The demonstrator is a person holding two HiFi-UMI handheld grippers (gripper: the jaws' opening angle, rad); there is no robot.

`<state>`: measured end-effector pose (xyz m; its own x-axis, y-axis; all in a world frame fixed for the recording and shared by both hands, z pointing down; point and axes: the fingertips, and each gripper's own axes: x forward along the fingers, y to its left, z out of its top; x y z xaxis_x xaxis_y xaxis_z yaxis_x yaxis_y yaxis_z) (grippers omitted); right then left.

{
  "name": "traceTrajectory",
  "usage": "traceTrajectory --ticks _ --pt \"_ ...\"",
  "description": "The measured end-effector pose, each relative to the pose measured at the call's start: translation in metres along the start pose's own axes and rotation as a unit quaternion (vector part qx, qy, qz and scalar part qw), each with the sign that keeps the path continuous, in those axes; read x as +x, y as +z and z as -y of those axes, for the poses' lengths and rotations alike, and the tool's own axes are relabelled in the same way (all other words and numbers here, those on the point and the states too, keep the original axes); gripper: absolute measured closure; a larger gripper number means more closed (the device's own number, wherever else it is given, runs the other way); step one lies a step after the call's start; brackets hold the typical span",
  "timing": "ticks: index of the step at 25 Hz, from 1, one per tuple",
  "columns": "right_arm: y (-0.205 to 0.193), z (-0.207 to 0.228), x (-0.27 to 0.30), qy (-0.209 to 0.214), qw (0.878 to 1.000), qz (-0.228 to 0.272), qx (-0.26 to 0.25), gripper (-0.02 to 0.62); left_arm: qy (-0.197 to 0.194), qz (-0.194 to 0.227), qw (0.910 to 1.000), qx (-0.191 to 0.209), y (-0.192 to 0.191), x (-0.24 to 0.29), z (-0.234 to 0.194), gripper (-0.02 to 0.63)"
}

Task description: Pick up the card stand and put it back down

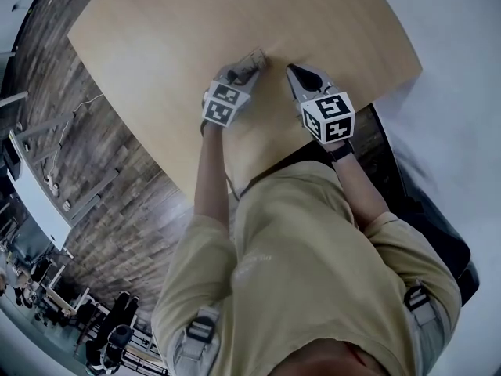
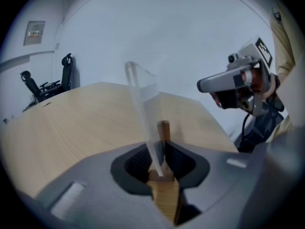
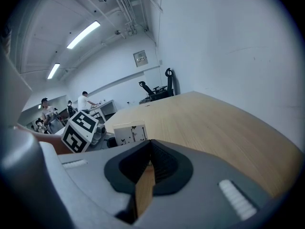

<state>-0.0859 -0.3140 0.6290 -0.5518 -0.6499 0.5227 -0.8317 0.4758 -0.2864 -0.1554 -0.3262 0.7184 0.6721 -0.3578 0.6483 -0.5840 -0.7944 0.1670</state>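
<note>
The card stand (image 1: 254,58) is a small wooden base with a clear upright panel, standing on the light wooden table (image 1: 196,30). My left gripper (image 1: 249,70) is shut on it. In the left gripper view the wooden base (image 2: 163,130) is pinched between the pads of the left gripper (image 2: 162,149), and the panel rises above them, leaning left. My right gripper (image 1: 291,70) hovers just to the right, shut and holding nothing. The right gripper view looks over the closed jaws of the right gripper (image 3: 148,159) at the card stand (image 3: 129,134) and the left gripper's marker cube (image 3: 78,128).
The table's curved near edge (image 1: 235,175) runs close to the person's body. Dark plank floor (image 1: 102,171) lies to the left, a white wall beyond the table. Office chairs (image 3: 155,89) stand at the far end, and people (image 3: 47,111) work at desks in the background.
</note>
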Motion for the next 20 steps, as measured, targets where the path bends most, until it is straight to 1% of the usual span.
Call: traceTrajectory --ticks 2,4,7,11,14,16,20 --pt "0.009 -0.005 -0.007 0.003 1.0 0.009 -0.003 0.591 0.008 0.007 0.9999 -0.012 0.004 -0.011 0.007 0.523" --pt "0.018 -0.013 -0.013 0.006 1.0 0.021 -0.022 0.591 0.022 0.014 0.9995 -0.019 0.009 -0.025 0.012 0.523" --pt "0.027 -0.032 -0.024 0.009 0.998 0.039 -0.053 0.591 0.054 0.021 0.9979 -0.027 0.012 -0.051 0.018 0.523" --pt "0.037 -0.061 -0.034 0.021 0.996 0.055 -0.068 0.591 0.102 0.059 0.9919 -0.047 0.025 -0.097 0.022 0.523" --pt "0.051 -0.084 -0.043 0.034 0.994 0.072 -0.081 0.591 0.146 0.082 0.9847 -0.047 0.038 -0.134 0.026 0.523" --pt "0.061 -0.098 -0.051 0.042 0.992 0.087 -0.086 0.591 0.172 0.102 0.9783 -0.054 0.049 -0.157 0.03 0.522" --pt "0.078 -0.136 -0.067 0.056 0.986 0.112 -0.106 0.591 0.217 0.155 0.9602 -0.083 0.062 -0.209 0.036 0.522"
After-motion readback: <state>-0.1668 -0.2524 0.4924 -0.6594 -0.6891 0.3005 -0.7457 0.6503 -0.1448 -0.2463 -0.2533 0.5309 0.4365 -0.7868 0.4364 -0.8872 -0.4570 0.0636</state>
